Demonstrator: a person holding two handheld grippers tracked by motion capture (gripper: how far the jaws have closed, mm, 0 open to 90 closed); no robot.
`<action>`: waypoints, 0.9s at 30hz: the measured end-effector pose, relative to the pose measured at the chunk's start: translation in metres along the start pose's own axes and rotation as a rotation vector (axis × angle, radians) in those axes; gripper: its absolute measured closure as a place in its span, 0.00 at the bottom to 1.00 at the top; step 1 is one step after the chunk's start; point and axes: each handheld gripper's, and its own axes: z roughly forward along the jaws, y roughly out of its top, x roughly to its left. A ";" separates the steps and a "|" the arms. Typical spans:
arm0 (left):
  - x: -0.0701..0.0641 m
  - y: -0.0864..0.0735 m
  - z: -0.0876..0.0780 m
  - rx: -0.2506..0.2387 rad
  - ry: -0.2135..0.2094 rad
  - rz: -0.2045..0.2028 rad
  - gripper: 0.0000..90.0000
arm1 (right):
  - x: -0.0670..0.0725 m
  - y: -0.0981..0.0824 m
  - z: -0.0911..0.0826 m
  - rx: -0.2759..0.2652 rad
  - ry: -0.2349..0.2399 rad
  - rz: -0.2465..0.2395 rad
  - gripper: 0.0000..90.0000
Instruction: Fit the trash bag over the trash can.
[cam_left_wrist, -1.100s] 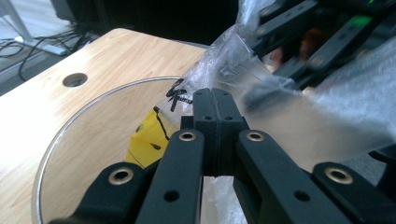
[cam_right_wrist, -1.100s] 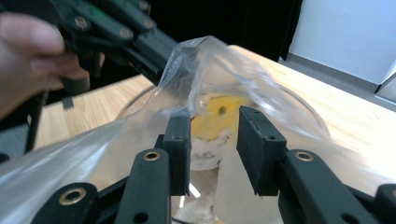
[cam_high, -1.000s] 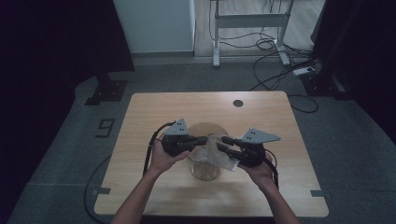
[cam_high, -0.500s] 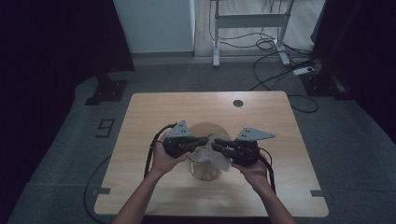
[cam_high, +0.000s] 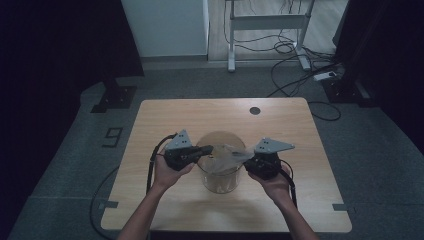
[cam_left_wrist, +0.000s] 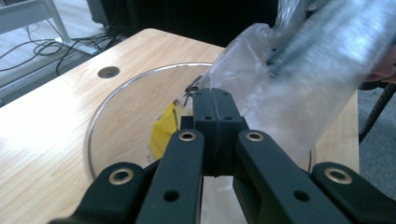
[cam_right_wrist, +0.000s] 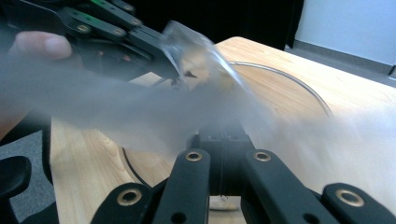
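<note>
- High view: you held the clear plastic bag (cam_high: 231, 156) stretched over the glass jar (cam_high: 220, 172) at the table (cam_high: 165, 120) centre, left gripper (cam_high: 210, 149) at nine o'clock, right gripper (cam_high: 248, 161) at three.
- Left gripper view: your left gripper (cam_left_wrist: 215, 103) was clamped shut on the bag (cam_left_wrist: 261, 79); something yellow (cam_left_wrist: 164, 129) lay inside the jar (cam_left_wrist: 116, 93).
- Right gripper view: your right gripper's (cam_right_wrist: 223, 138) jaws had just been closing and pinched the blurred bag (cam_right_wrist: 140, 112).

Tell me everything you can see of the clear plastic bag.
The plastic bag is thin, see-through and crumpled, stretched level between the two tongs above the open mouth of a glass jar. The left tongs are shut on one edge, the right tongs on the other. Whether it touches the jar's rim cannot be told.
</note>
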 end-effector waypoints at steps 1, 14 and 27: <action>0.001 -0.001 -0.002 -0.002 0.004 -0.003 1.00 | -0.001 -0.001 -0.001 -0.001 -0.002 0.003 0.99; 0.010 -0.015 -0.025 -0.034 0.037 -0.050 1.00 | -0.014 -0.010 -0.023 -0.011 -0.048 0.007 0.99; -0.003 0.022 -0.029 -0.121 -0.039 -0.065 0.60 | -0.007 -0.005 -0.014 -0.004 -0.019 -0.056 0.99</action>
